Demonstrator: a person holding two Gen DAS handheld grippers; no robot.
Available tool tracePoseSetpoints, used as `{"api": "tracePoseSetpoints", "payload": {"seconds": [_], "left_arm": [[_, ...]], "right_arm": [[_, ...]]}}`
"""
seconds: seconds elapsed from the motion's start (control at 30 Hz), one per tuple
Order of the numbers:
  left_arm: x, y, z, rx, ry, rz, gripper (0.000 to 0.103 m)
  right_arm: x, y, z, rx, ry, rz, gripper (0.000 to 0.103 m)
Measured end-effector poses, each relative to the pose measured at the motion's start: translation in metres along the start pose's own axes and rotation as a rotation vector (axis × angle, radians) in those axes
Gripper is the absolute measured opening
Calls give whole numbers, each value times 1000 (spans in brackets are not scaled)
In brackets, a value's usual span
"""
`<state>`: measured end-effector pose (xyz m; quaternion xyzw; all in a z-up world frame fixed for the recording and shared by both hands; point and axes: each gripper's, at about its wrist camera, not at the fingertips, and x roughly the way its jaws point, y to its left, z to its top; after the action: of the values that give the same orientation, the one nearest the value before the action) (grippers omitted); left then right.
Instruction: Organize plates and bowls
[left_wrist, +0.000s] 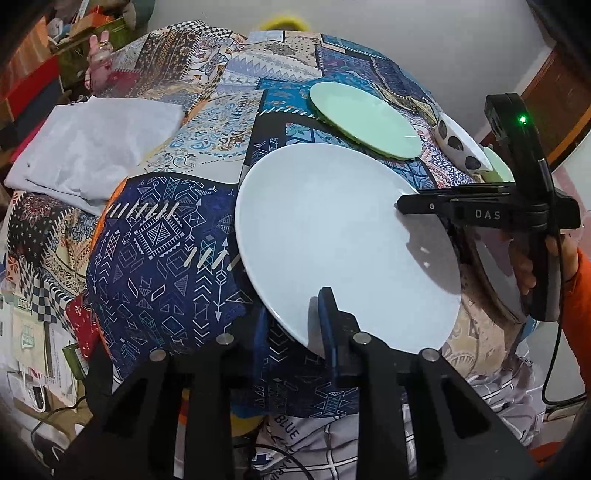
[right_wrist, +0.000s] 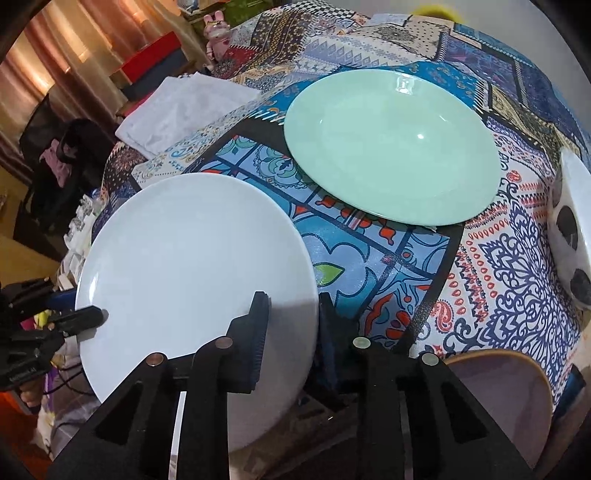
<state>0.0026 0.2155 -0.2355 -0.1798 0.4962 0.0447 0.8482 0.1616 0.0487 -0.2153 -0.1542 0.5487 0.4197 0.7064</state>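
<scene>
While both grippers clamp the white plate (left_wrist: 332, 236) by its rim, the left gripper (left_wrist: 295, 328) has one finger above and one below the near edge, and the right gripper (right_wrist: 291, 325) pinches the opposite edge likewise; beyond the fingertips lies the green plate (right_wrist: 391, 147), a spotted bowl (right_wrist: 572, 236) off to its right.

A patchwork-patterned cloth (left_wrist: 177, 258) covered the desk. A folded white cloth (left_wrist: 96, 144) lay on its far left part. Beyond that stood a pink rabbit figurine (right_wrist: 216, 31) and red boxes (right_wrist: 155, 61).
</scene>
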Motion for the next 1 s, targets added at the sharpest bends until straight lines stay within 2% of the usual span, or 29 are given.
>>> {"api": "tracePoseSetpoints", "payload": {"seconds": [0.17, 0.4, 0.6, 1.0], "left_arm": [[2, 5, 2, -17, 0, 13, 26], [-1, 10, 7, -31, -13, 32, 26], [-6, 11, 13, -48, -21, 14, 26], [-23, -15, 30, 12, -83, 17, 26]], "right_arm": [[-5, 2, -2, 2, -14, -16, 23], [-14, 2, -3, 36, -51, 17, 23], [-26, 3, -4, 50, -93, 22, 23], [-54, -8, -12, 100, -170, 14, 23]]}}
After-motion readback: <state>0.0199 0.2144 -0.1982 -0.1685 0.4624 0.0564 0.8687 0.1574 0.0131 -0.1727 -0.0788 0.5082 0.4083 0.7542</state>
